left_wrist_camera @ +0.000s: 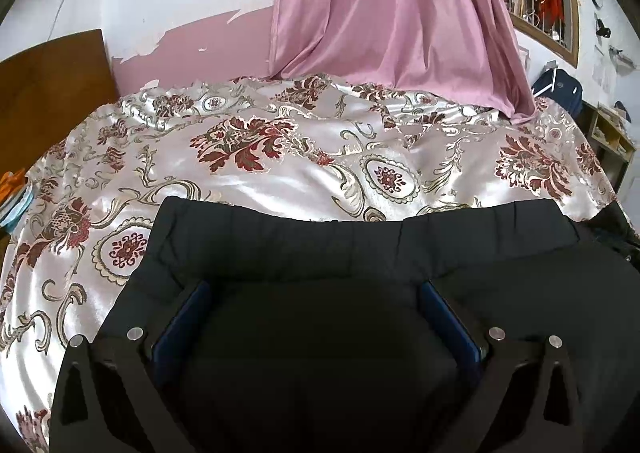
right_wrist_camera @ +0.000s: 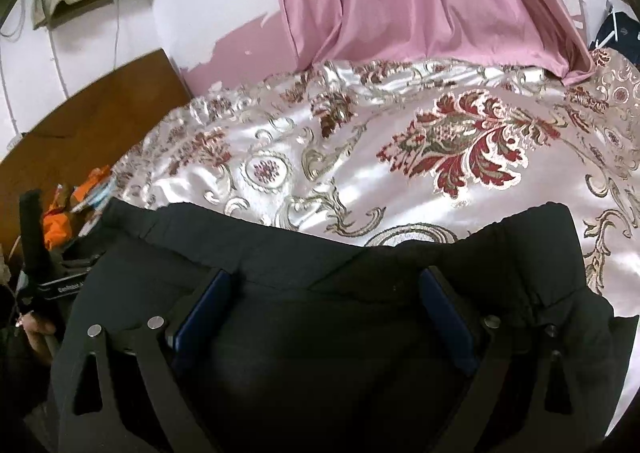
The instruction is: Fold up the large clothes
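Observation:
A large black garment [left_wrist_camera: 320, 245] lies on a shiny floral bedspread [left_wrist_camera: 260, 157], its elastic-looking hem running across the far side. My left gripper [left_wrist_camera: 316, 289] is open, its blue-padded fingers [left_wrist_camera: 188, 313] spread wide just over the black cloth. In the right wrist view the same black garment [right_wrist_camera: 280, 253] fills the lower half. My right gripper [right_wrist_camera: 326, 277] is open too, its blue pads [right_wrist_camera: 444, 309] apart over the cloth near the hem. Nothing is pinched between either pair of fingers. The left gripper's body [right_wrist_camera: 44, 273] shows at the far left of the right wrist view.
A pink curtain [left_wrist_camera: 392, 13] hangs down onto the bed's far edge. A brown wooden headboard [left_wrist_camera: 48, 81] stands at the left. Orange and blue items [right_wrist_camera: 72, 205] lie by the bed's left side. A dark blue bag [left_wrist_camera: 560, 87] and shelves are at the right.

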The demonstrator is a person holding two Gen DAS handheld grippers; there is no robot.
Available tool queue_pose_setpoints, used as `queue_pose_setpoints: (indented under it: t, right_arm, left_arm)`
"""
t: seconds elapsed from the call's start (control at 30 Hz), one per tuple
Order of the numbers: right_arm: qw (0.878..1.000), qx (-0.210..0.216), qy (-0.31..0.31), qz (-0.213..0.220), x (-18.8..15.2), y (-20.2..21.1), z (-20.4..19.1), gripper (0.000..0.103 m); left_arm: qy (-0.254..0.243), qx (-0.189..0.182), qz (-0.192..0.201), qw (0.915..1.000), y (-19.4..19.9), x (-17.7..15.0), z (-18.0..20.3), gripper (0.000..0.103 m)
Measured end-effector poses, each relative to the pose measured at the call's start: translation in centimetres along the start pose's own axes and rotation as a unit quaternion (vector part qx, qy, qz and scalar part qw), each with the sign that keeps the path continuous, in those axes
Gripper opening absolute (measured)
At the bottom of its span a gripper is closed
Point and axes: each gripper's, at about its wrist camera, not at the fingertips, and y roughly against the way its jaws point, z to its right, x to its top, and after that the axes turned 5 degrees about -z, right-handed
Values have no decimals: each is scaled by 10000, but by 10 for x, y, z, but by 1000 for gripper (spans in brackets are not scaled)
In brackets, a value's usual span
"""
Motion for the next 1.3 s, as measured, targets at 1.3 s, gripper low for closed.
queue_pose_setpoints:
  t: [1.3]
  right_arm:
    - [9892, -1334, -540, -271, -32, 100, 76, 99]
  left_arm:
    - [353, -210, -467, 9981, 62, -33, -102, 103]
